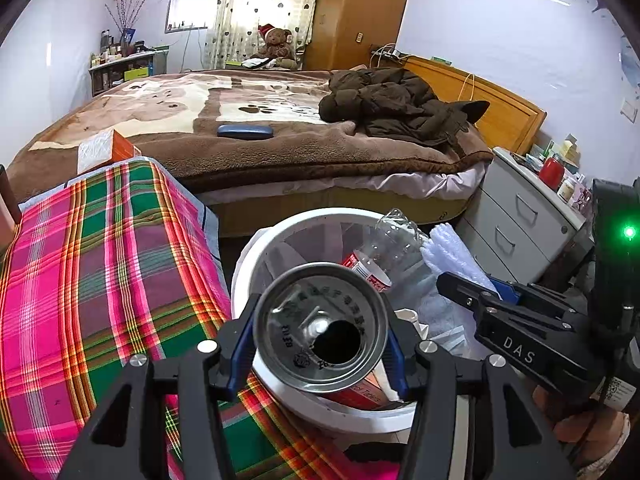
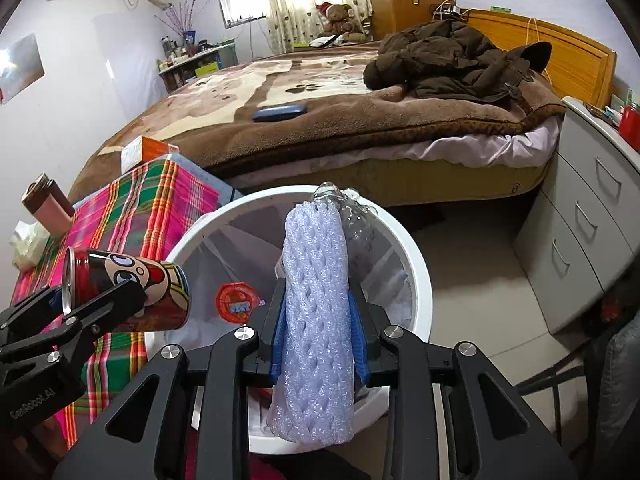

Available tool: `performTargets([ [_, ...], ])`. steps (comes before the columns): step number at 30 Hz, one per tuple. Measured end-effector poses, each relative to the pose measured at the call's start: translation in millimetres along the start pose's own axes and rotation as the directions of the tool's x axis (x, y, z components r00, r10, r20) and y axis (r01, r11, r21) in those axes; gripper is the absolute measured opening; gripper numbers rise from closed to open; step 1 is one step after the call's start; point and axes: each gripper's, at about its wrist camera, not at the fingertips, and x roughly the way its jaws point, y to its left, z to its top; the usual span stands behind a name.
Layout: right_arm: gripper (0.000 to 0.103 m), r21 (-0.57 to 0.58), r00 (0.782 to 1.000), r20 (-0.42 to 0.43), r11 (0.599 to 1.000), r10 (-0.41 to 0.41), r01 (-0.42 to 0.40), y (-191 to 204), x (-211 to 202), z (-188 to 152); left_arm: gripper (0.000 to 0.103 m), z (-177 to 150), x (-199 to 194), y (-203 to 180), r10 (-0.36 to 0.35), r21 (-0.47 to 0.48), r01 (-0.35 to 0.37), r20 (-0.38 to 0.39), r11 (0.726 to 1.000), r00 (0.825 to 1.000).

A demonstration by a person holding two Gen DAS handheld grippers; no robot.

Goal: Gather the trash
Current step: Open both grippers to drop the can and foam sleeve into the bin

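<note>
While clamped sideways in the left gripper, the can lies horizontal.

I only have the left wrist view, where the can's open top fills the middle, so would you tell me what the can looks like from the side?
Observer: The can is red with a cartoon face, lying sideways in the left gripper beside the bin's rim.
Operator: Thanks. What exactly is the right gripper holding?
Observer: The right gripper is shut on a white foam net, hanging over the bin.
Operator: Is anything on the plaid cloth I can't see?
Observer: Yes, a brown and pink lighter stands near its far left edge.
</note>
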Motion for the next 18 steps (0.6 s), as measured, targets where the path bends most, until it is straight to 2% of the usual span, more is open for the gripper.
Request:
performTargets([
  [2, 0.033, -0.005, 1.0, -0.006, 1.0, -0.011, 0.011, 1.2, 1.3, -0.5, 0.071, 0.6, -0.8, 1.0, 0.003, -0.007, -0.003, 0.002, 1.0, 1.0],
  [4, 0.036, -0.01, 1.0, -0.004, 1.0, -0.011, 0.011, 2.6, 0.4, -1.1, 0.072, 1.4, -3.9, 2.7, -0.002, -0.01, 0.002, 0.011, 1.0, 1.0],
  [6, 0.05, -0.013, 1.0, -0.001, 1.0, -0.011, 0.011, 3.7, -1.0, -2.1, 0.075, 2.0, -5.9, 4.6, 0.008, -0.016, -0.008, 0.017, 1.0, 1.0],
  [8, 0.059, -0.013, 1.0, 0.007, 1.0, -0.003, 0.003, 5.0, -2.9, -1.9, 0.076, 1.8, -8.1, 7.7, 0.002, -0.03, -0.002, 0.019, 1.0, 1.0],
  [13, 0.059, -0.007, 1.0, 0.022, 1.0, -0.008, 0.008, 5.4, -7.6, -1.1, 0.076, -0.4, -17.9, 15.1, 0.015, -0.042, -0.014, 0.032, 0.999, 0.999],
  [18, 0.059, -0.009, 0.999, 0.052, 1.0, 0.009, -0.008, 11.4, -18.1, -3.2, 0.076, -4.6, -31.3, 21.5, 0.061, -0.048, -0.059, 0.047, 0.997, 0.997],
])
